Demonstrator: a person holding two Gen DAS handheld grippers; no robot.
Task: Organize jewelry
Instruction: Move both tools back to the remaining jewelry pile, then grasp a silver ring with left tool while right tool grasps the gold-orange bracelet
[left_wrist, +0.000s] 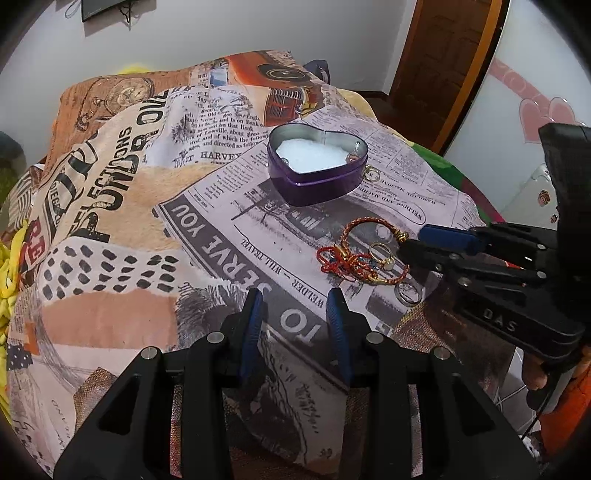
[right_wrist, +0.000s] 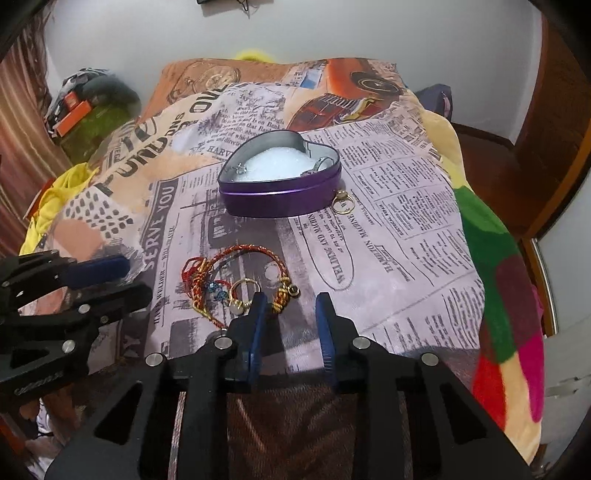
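A purple heart-shaped tin (left_wrist: 317, 184) (right_wrist: 280, 199) with white padding and two silver pieces inside sits on a newspaper-print blanket. A gold ring (left_wrist: 372, 173) (right_wrist: 342, 204) lies beside the tin. A red-and-gold braided bracelet (left_wrist: 360, 225) (right_wrist: 255, 251) lies nearer, tangled with a red thread bracelet (left_wrist: 332, 260) (right_wrist: 192, 275), a gold ring with a pale stone (left_wrist: 384, 256) (right_wrist: 242, 295) and a silver ring (left_wrist: 408, 293). My left gripper (left_wrist: 295, 295) is open and empty, left of the pile. My right gripper (right_wrist: 290, 299) (left_wrist: 415, 240) is open, just right of the bracelet's clasp.
The blanket (left_wrist: 221, 206) (right_wrist: 399, 229) covers a raised surface with edges falling off at right. A colourful fleece (right_wrist: 498, 295) hangs at the right side. A wooden door (left_wrist: 443, 55) stands behind. Clutter (right_wrist: 81, 107) lies at the far left.
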